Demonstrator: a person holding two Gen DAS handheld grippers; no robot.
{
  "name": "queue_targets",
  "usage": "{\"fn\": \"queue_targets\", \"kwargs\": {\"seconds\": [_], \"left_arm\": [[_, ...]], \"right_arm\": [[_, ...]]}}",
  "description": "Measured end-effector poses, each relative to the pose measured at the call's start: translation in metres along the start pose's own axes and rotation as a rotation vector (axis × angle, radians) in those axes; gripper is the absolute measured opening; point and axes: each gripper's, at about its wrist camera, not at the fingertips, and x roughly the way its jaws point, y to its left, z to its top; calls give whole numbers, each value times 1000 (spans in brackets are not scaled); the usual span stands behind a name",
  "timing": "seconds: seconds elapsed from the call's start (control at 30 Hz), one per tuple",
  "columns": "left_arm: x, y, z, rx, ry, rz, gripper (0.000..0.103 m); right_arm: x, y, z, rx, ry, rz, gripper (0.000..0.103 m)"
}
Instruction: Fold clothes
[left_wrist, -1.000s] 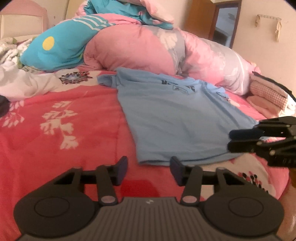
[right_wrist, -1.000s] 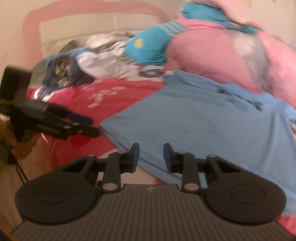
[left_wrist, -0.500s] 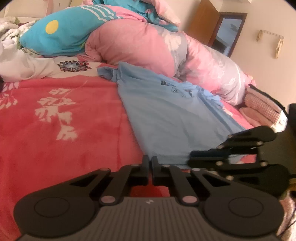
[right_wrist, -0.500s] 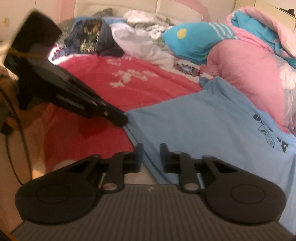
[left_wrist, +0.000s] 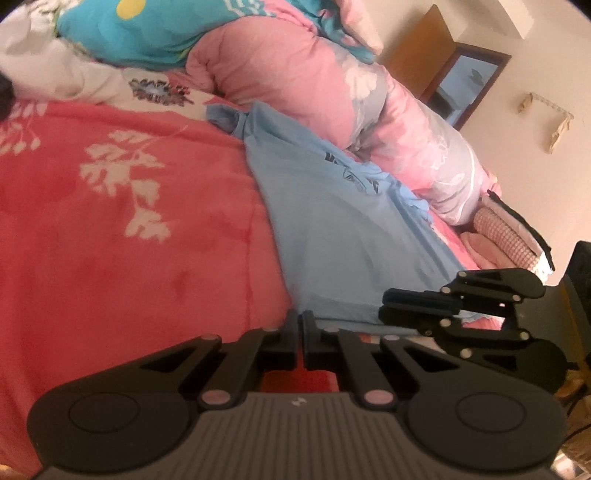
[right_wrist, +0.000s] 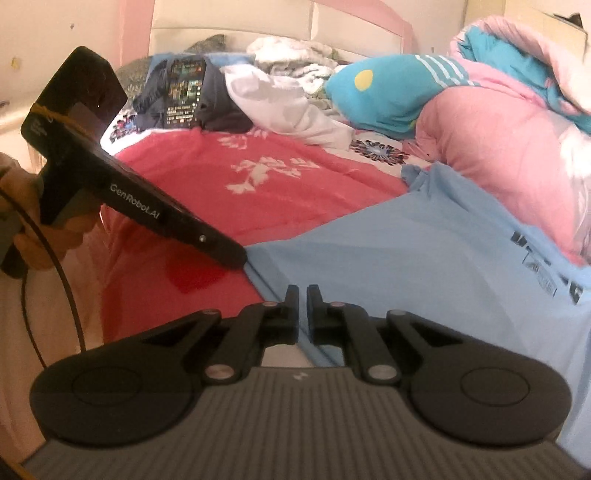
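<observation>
left tongs (left_wrist: 299, 325): clamped | right tongs (right_wrist: 303, 301): clamped, tilted down

The blue shirt (left_wrist: 343, 236) runs under the pink quilt (left_wrist: 295, 77) at its far end, so its neck is hidden; the black print on its chest is too small to read; its near hem slips behind the left gripper (left_wrist: 300, 321), and you cannot see if cloth sits between the jaws; the right gripper (right_wrist: 303, 295) covers the shirt's edge the same way; the hand (right_wrist: 26, 229) at the left edge of the right wrist view is cut off and blurry; the dark clothes (right_wrist: 184, 96) by the headboard are too fuzzy to tell apart; the folded pile (left_wrist: 506, 232) is partly hidden.
</observation>
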Motion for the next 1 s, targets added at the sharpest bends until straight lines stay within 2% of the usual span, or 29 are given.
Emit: {"fn": "queue_targets", "kwargs": {"seconds": [0.2, 0.4, 0.67, 0.87, 1.0], "left_arm": [[1, -1, -3, 22, -9, 7, 3], [0, 0, -3, 25, -12, 1, 3], [-2, 1, -4, 24, -16, -7, 3], [-4, 3, -4, 14, -22, -17, 3], [-5, 3, -5, 5, -21, -20, 3]], "right_arm": [[11, 0, -1, -29, 32, 8, 10], [15, -3, -2, 3, 37, 20, 11], [10, -12, 2, 105, 23, 51, 0], [6, -13, 0, 148, 30, 105, 0], [5, -3, 1, 88, 21, 49, 1]]}}
